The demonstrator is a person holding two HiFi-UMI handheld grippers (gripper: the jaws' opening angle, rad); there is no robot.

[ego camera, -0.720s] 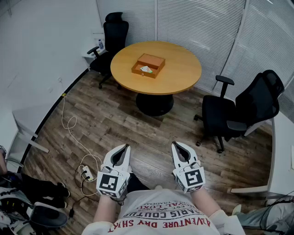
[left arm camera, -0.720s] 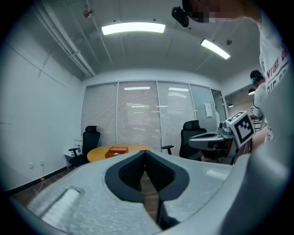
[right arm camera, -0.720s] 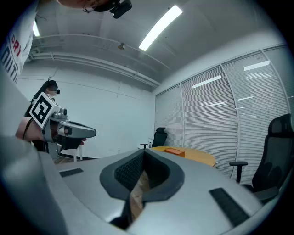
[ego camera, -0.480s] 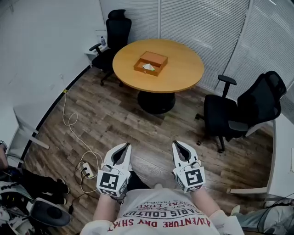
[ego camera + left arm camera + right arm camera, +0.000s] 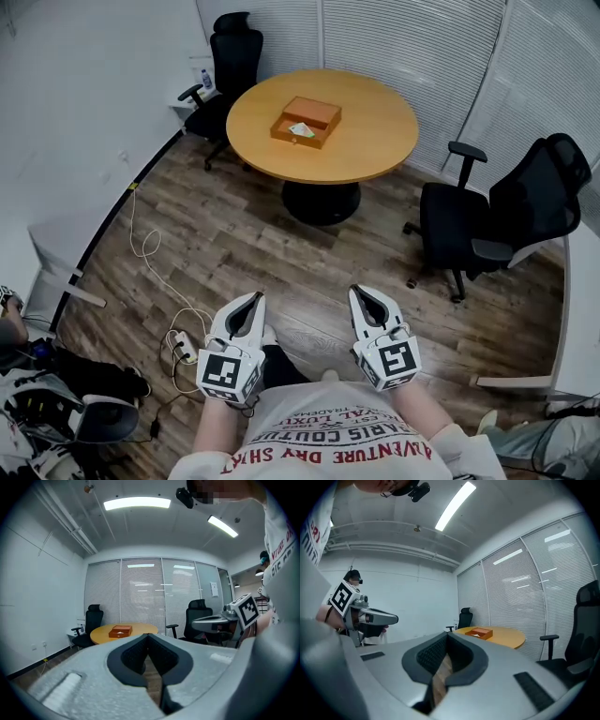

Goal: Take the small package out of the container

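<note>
- Approach work, by my reading: both tools are well short of the goods, so the step in hand is closing in on the round surface [image 5: 375, 131] before any reach.
- Left tool [image 5: 253, 302]: jaws together, nothing between them. Right tool [image 5: 364, 296]: likewise closed and empty. Both are held low and near the body, side by side.
- Small package [image 5: 301, 130], white with a touch of green, lies inside the open wooden container [image 5: 309, 112], which sits on the surface, left of its centre, at the far end of the room.
- Package lies far ahead of both tools, well apart, with bare wood floor [image 5: 281, 253] between.
- To do it well: come up to the near rim, keeping clear of the black chair [image 5: 511, 211] at right and the cable [image 5: 141, 246] at left. Open one tool before lowering it. Drop straight down inside the container walls and pinch the package without dragging the box.
</note>
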